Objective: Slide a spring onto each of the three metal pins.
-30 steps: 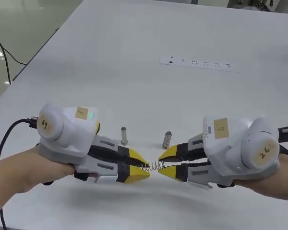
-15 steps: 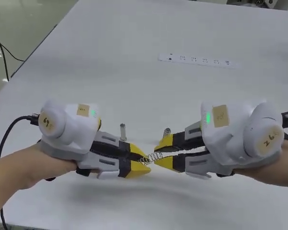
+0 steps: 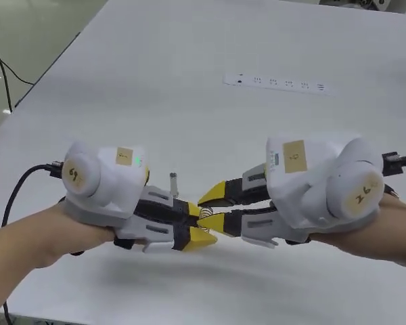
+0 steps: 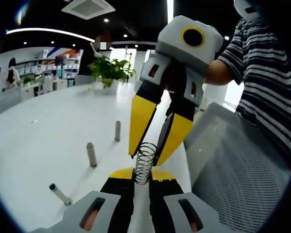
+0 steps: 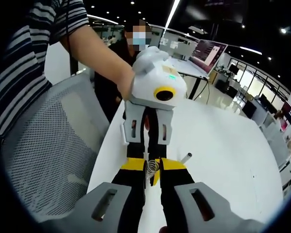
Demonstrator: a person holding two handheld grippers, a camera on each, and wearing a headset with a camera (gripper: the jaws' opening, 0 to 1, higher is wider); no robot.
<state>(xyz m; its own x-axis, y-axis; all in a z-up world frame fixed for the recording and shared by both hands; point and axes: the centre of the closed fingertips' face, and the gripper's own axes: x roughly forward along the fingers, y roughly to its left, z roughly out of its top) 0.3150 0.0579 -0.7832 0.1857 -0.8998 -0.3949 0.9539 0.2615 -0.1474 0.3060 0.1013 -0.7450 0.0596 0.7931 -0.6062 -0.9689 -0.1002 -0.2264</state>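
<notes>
My left gripper (image 3: 201,233) is shut on the near end of a small steel spring (image 3: 205,215), which sticks out from its yellow tips (image 4: 144,162). My right gripper (image 3: 208,211) faces it tip to tip. Its yellow fingers (image 4: 141,121) stand parted on either side of the spring's free end (image 5: 151,169). I cannot tell whether they press on it. Behind the tips a metal pin (image 3: 173,183) stands on the white table (image 3: 189,101). In the left gripper view two pins stand upright (image 4: 117,131) (image 4: 91,154), and a third pin (image 4: 60,194) leans.
A white power strip (image 3: 279,86) lies farther back on the table. A black cable (image 3: 24,186) trails from the left gripper over the table's left edge. A person in a striped shirt (image 4: 262,82) and a mesh chair (image 5: 43,141) are behind the grippers.
The right gripper has moved left toward the left one, so its fingers now cover more of the spring. Both grippers sit slightly closer to the standing pin.
</notes>
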